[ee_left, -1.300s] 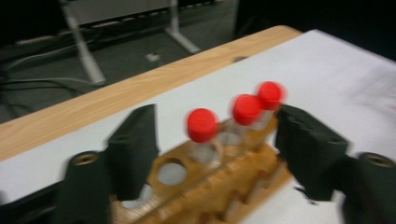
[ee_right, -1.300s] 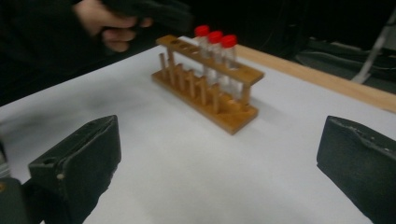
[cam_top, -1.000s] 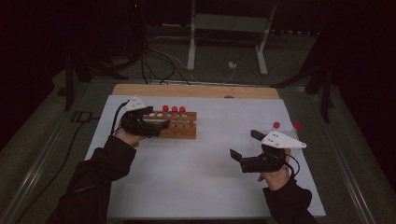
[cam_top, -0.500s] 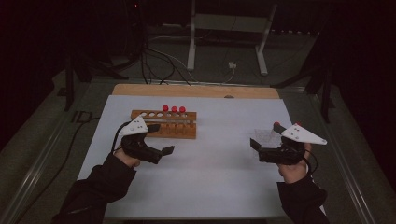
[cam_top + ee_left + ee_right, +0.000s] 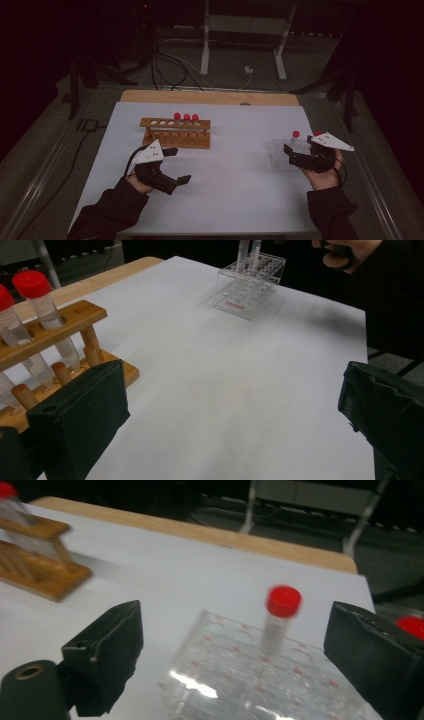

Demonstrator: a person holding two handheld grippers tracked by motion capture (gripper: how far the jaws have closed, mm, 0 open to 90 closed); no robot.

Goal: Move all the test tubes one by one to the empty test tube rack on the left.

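A dim room with cables and a metal stand behind surrounds a table (image 5: 210, 96) covered by a white sheet, which gives the red caps and clear plastic a plain backdrop. A wooden rack (image 5: 176, 133) stands toward the far left with 3 red-capped tubes (image 5: 186, 118) upright in its right-hand holes; the holes to their left are empty, which suggests tubes are being carried across. A clear plastic rack (image 5: 280, 156) sits at the right, and 1 red-capped tube (image 5: 280, 625) stands upright in it, with a second red cap (image 5: 414, 626) partly hidden behind the right jaw.

The left gripper (image 5: 176, 165) hovers over bare sheet just in front of the wooden rack, its jaws spread wide with nothing between them; they have just been opening. It looks ready for another tube, since the rack is close beside its left jaw in the left gripper view.

The right gripper (image 5: 291, 155) sits at the clear rack, jaws wide but just beginning to close, straddling the upright tube without pressing it. That placement may serve to steady or reseat the tube.
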